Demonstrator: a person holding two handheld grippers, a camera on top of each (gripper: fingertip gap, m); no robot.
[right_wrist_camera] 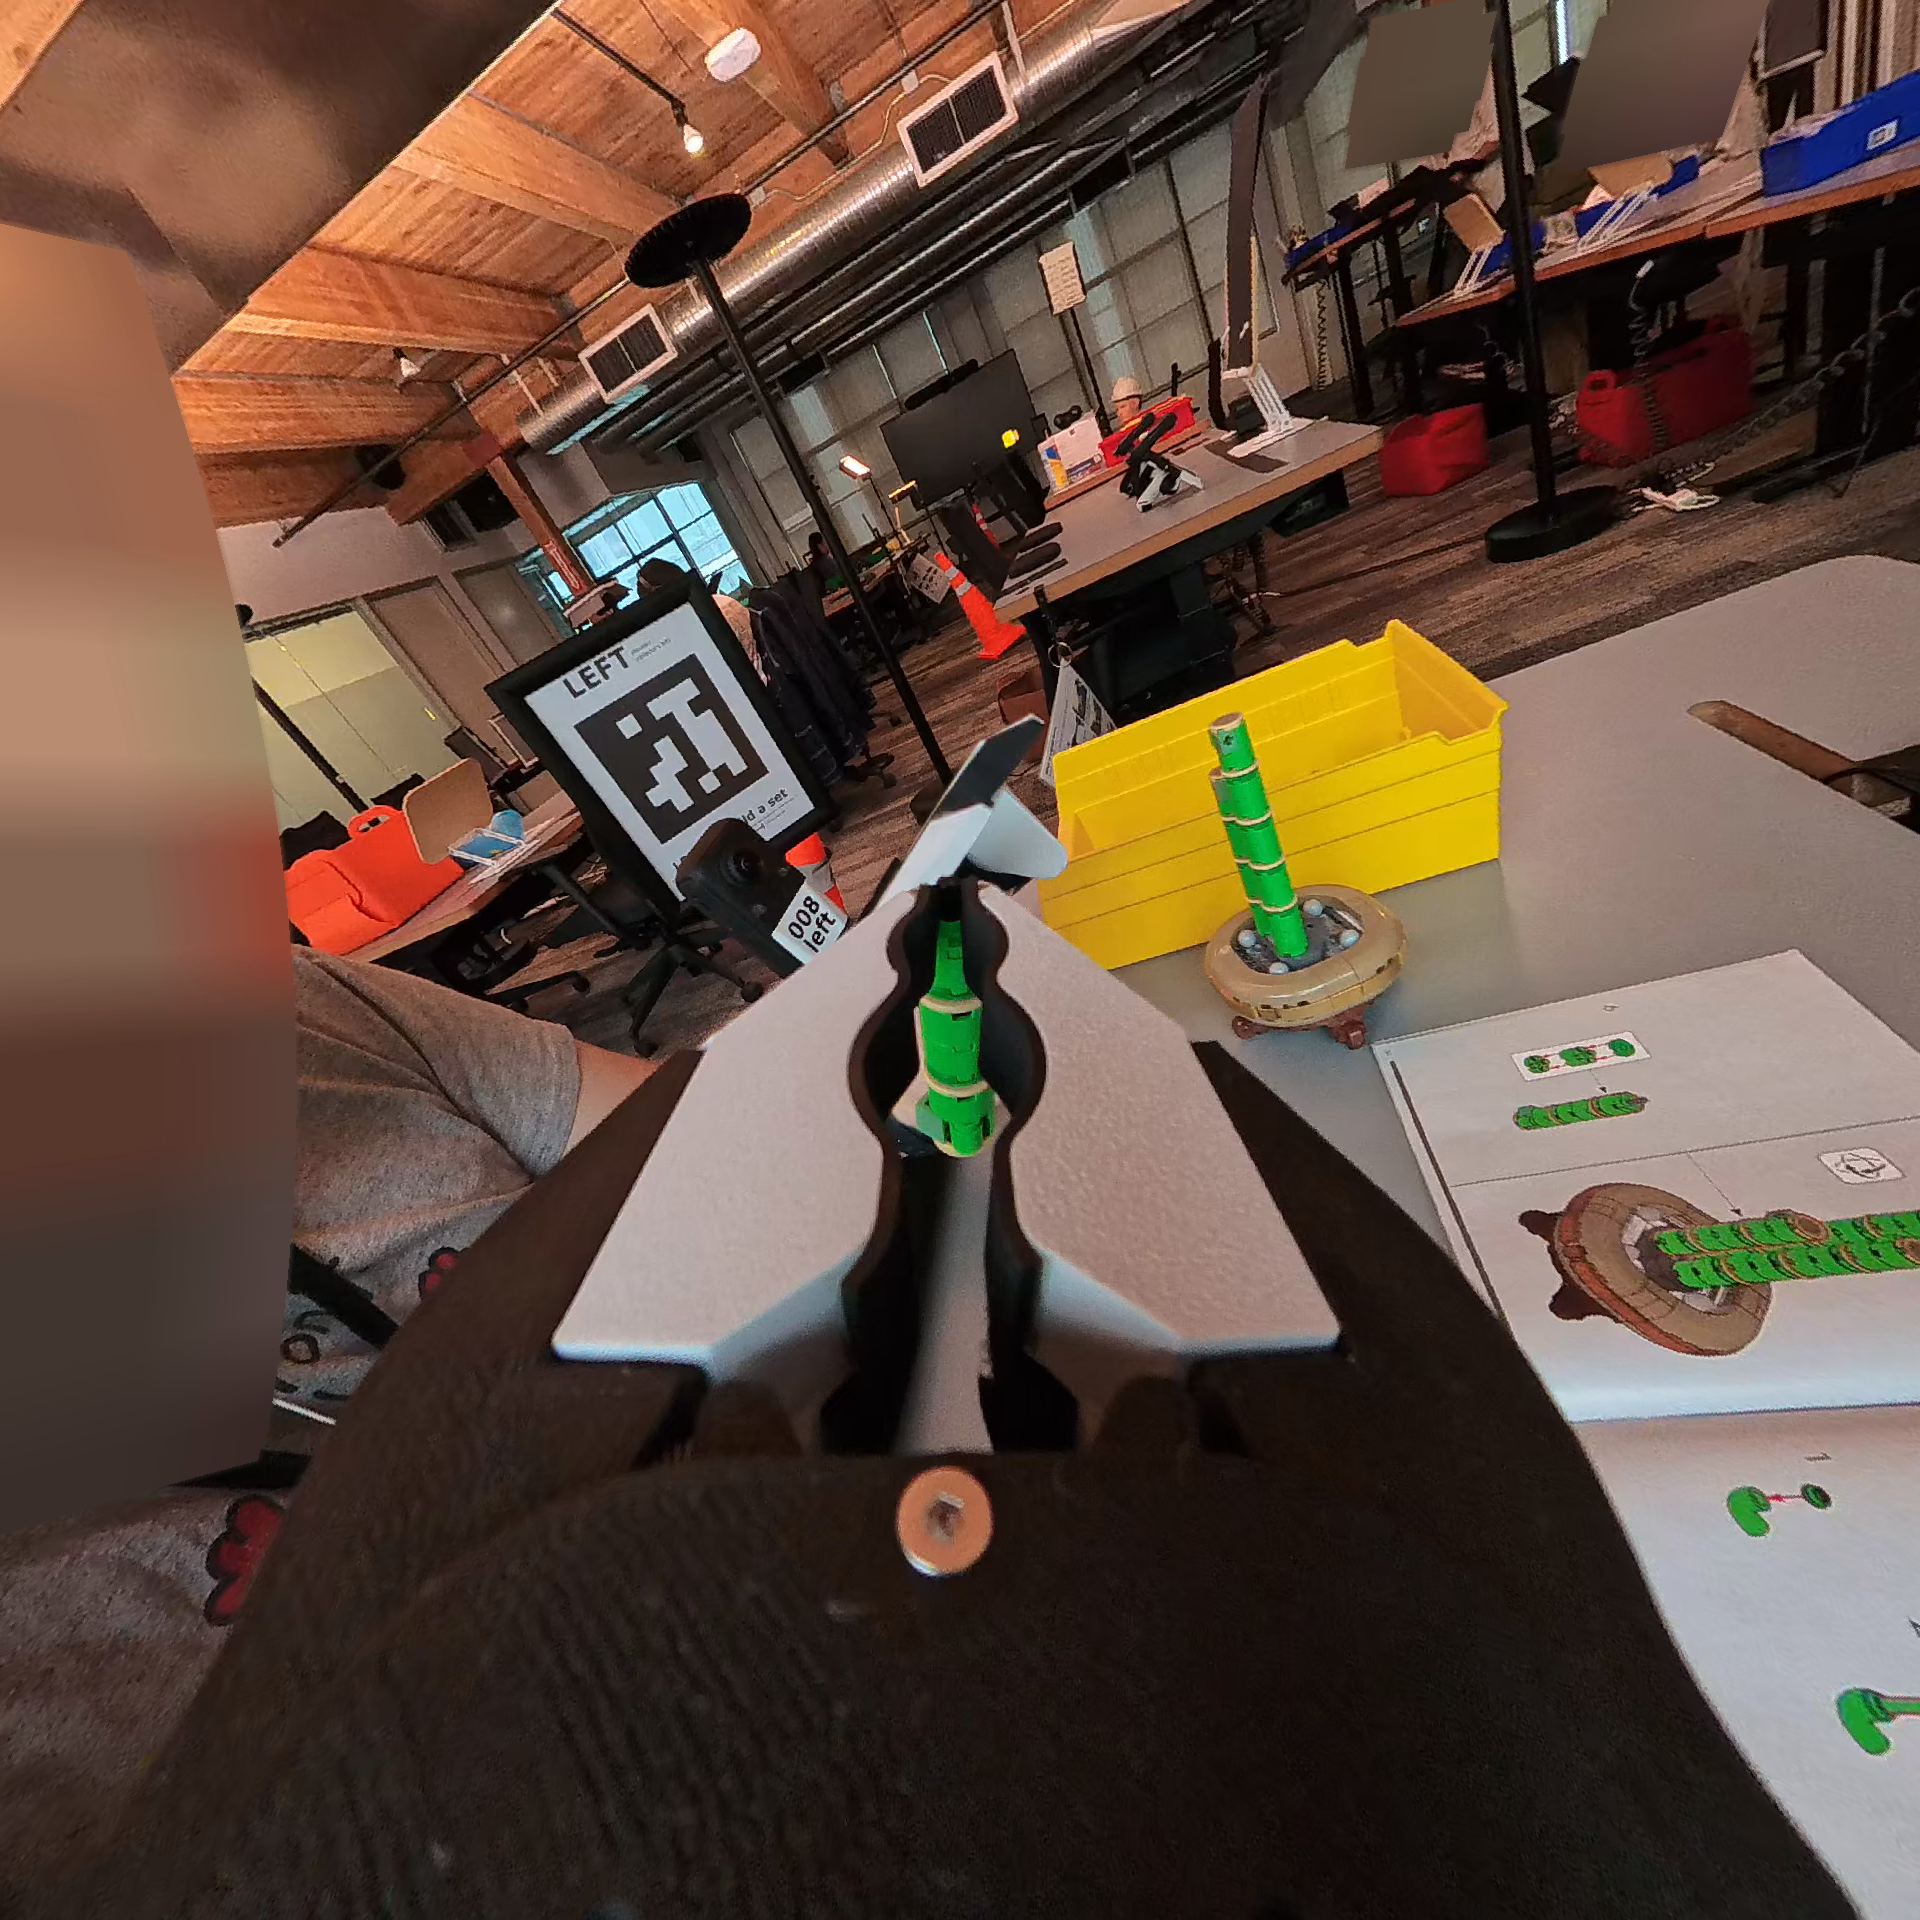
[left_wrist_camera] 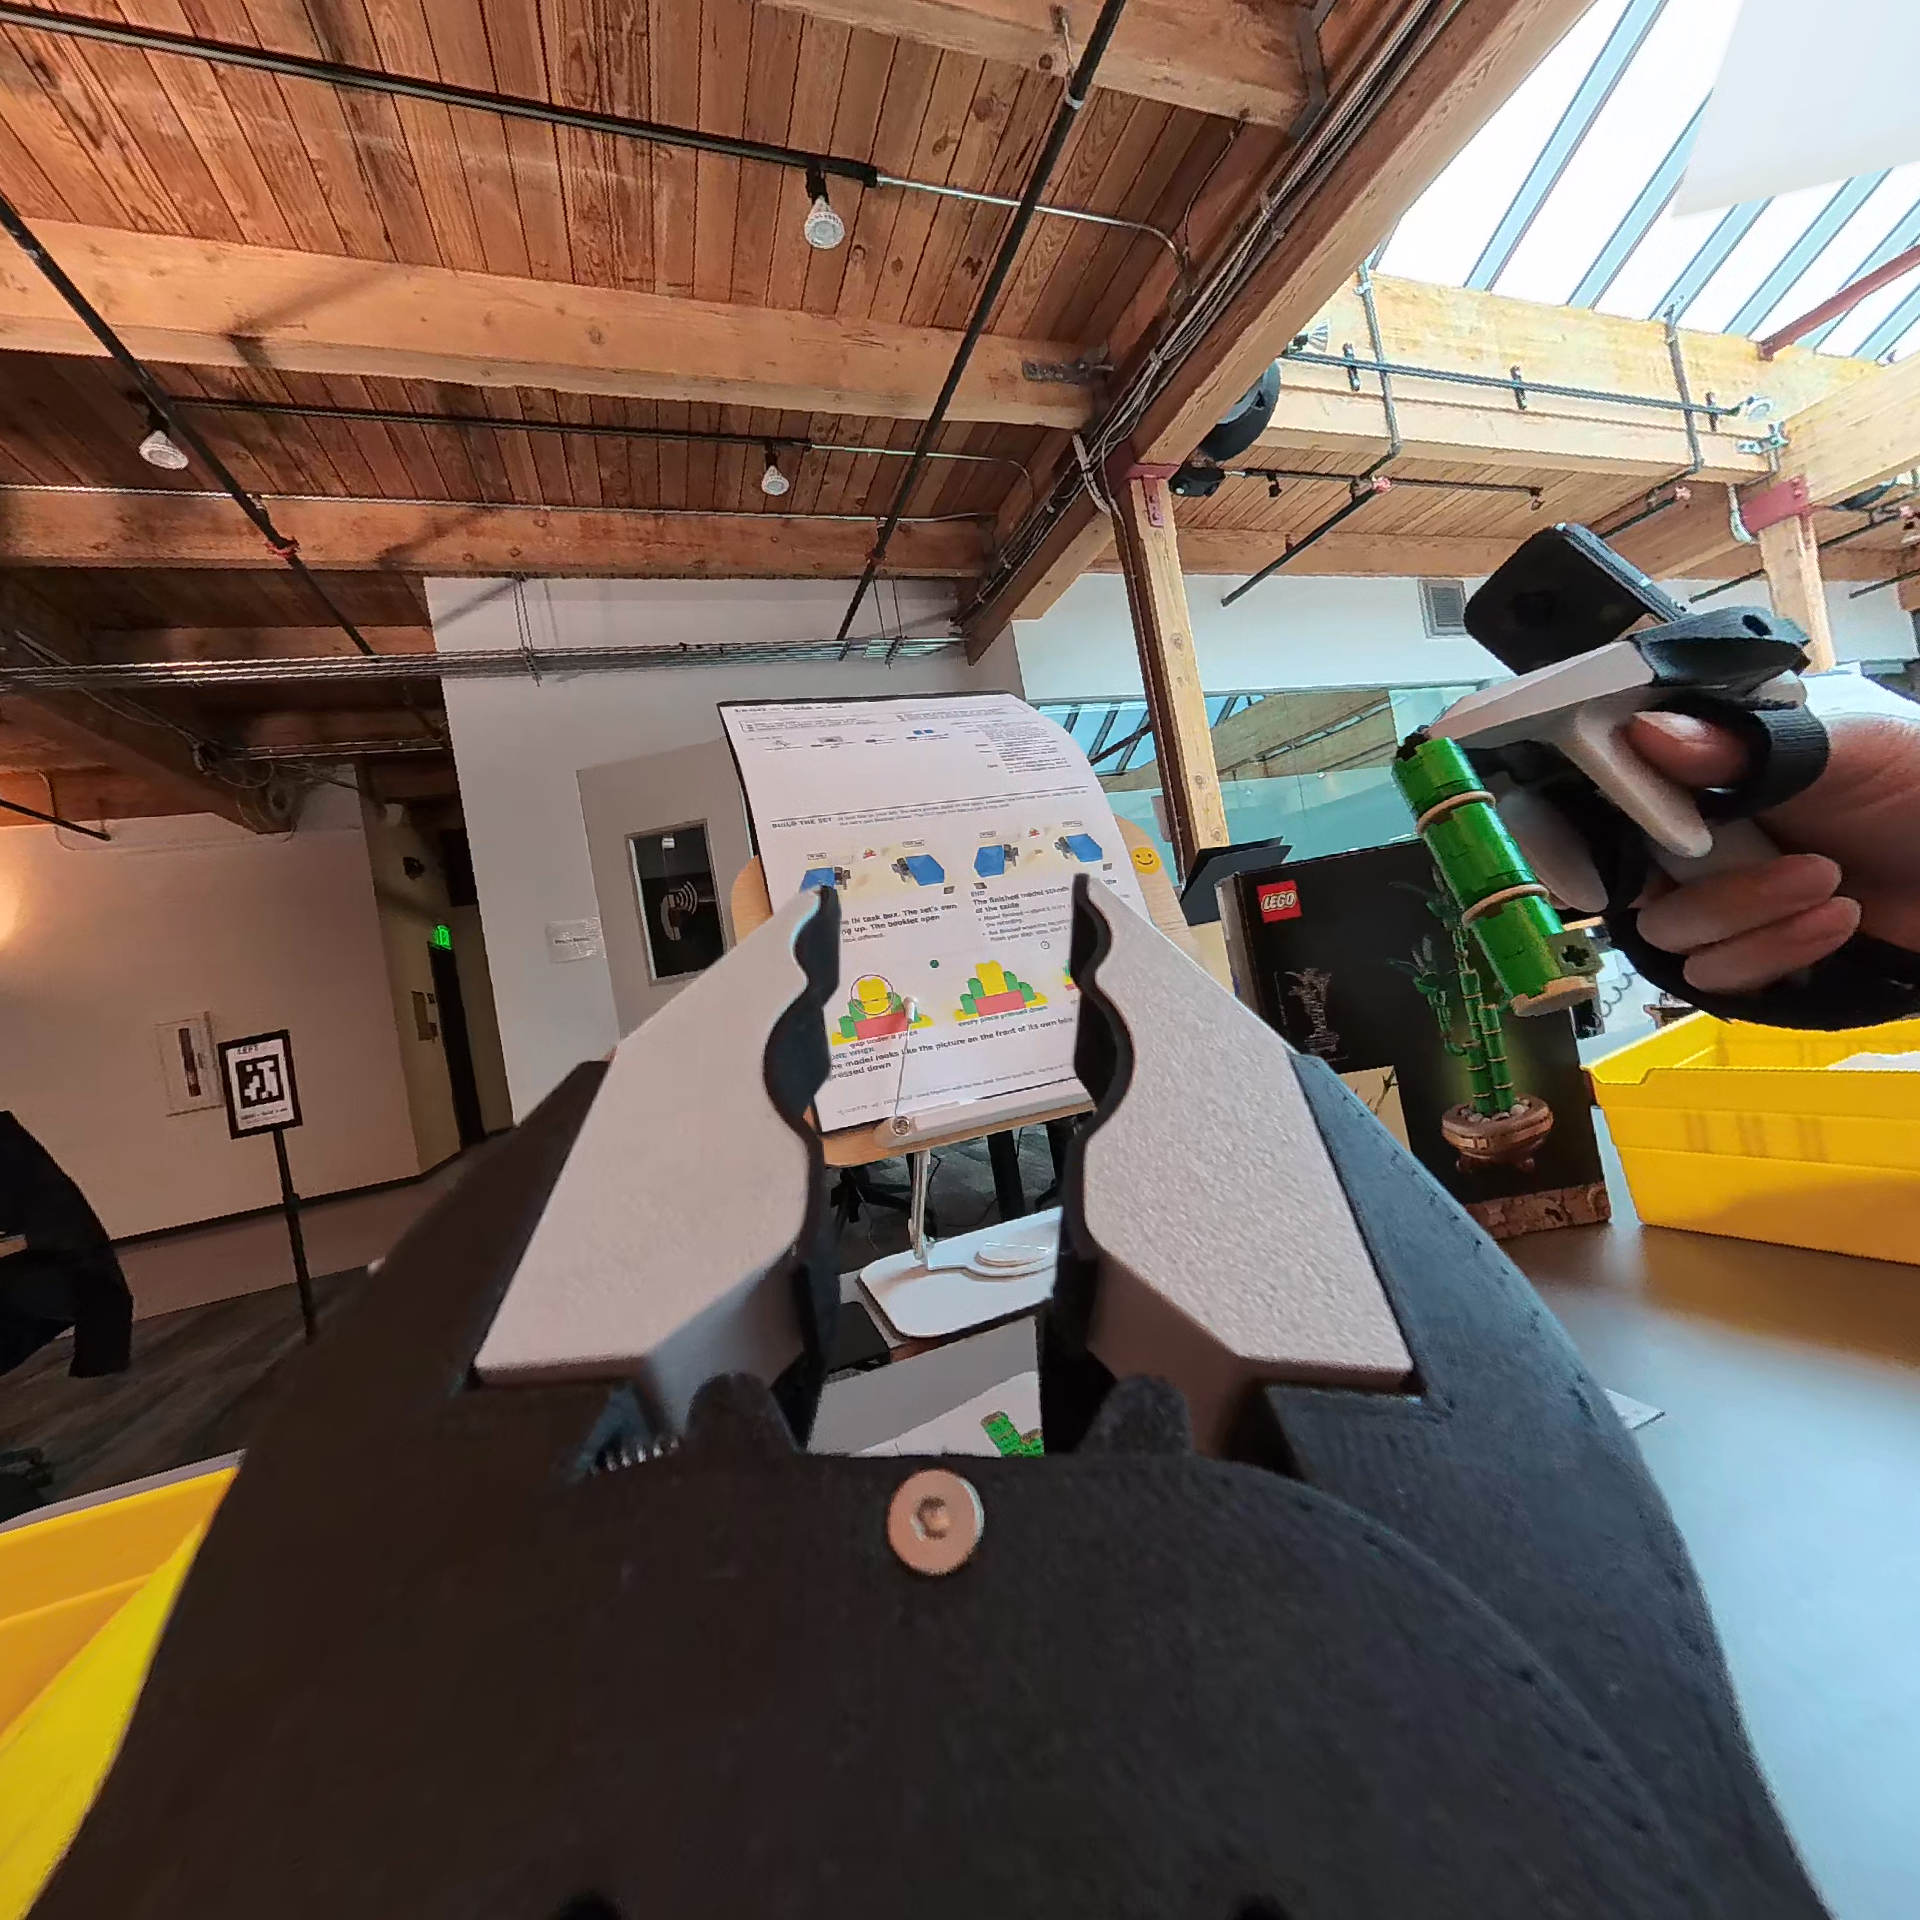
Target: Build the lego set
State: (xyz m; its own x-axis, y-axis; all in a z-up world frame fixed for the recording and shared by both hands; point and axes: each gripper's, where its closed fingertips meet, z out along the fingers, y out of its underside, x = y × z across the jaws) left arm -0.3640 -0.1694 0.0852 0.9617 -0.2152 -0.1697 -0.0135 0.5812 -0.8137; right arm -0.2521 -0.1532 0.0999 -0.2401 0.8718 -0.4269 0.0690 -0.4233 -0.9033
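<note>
My right gripper [right_wrist_camera: 951, 920] is shut on a green bamboo stalk segment [right_wrist_camera: 951, 1049] with tan rings, held in the air. The left wrist view shows that gripper [left_wrist_camera: 1475, 821] in a hand at the upper right, the stalk [left_wrist_camera: 1491, 883] slanting across its jaws. My left gripper [left_wrist_camera: 956, 914] is open and empty, raised above the table. A tan round pot base [right_wrist_camera: 1304, 966] stands on the grey table [right_wrist_camera: 1662, 831] with one green stalk [right_wrist_camera: 1252, 831] upright in it. The open instruction booklet [right_wrist_camera: 1662, 1195] lies to the right of my right gripper.
A yellow bin [right_wrist_camera: 1351, 748] stands behind the pot base. The left wrist view shows a yellow bin [left_wrist_camera: 1766, 1132] at the right, the black set box [left_wrist_camera: 1403, 1039] beside it, a printed sheet on a stand [left_wrist_camera: 914, 904] ahead, and another yellow bin [left_wrist_camera: 83, 1610] at the lower left.
</note>
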